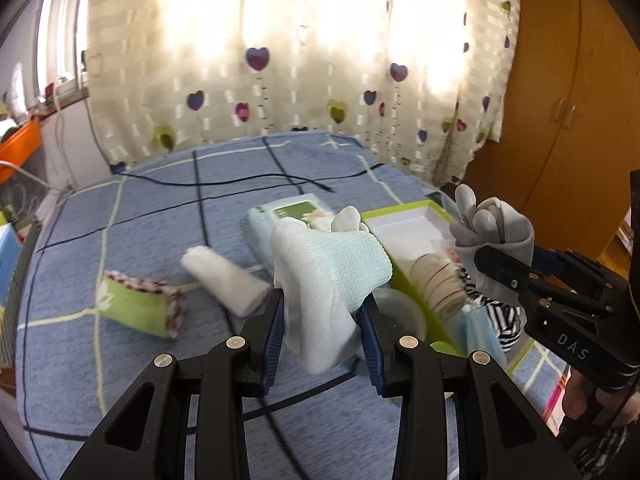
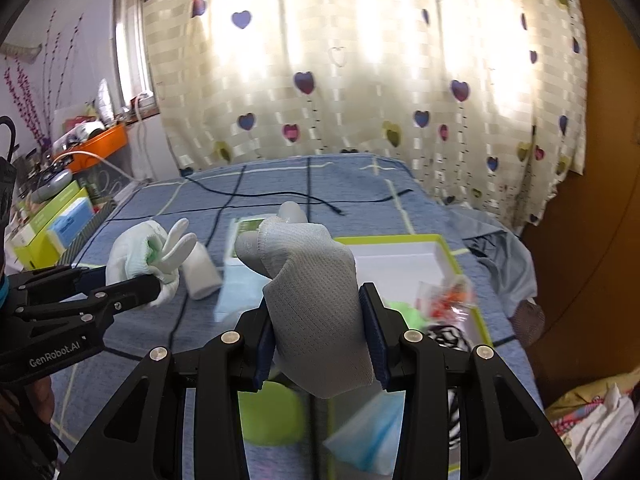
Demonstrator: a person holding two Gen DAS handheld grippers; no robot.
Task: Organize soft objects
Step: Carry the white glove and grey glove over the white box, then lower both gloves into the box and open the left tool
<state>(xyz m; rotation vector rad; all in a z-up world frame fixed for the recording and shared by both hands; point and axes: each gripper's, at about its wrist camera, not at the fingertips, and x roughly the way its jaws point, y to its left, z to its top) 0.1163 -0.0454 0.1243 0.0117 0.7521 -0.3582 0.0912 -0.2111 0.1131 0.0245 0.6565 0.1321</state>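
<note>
The left gripper [image 1: 322, 320] is clamped on a white glove [image 1: 320, 280], whose cuff is pinched between the blue pads while its fingers stand up and away from the camera. The tool is pitched downward over the blue checked bedspread [image 1: 140, 208]. The right gripper [image 2: 318, 332] is likewise closed on a grey glove [image 2: 316, 292], gripped at the cuff, and is tilted downward too. In the left wrist view, the right gripper is seen at the right edge, level with the left one and well apart from it. Below and beyond the gloves, a green-rimmed box [image 2: 448, 248] lies open on the bed, with striped fabric [image 2: 444, 338] inside. A rolled white cloth [image 1: 224, 280] and a green pouch [image 1: 140, 308] lie to the left.
</note>
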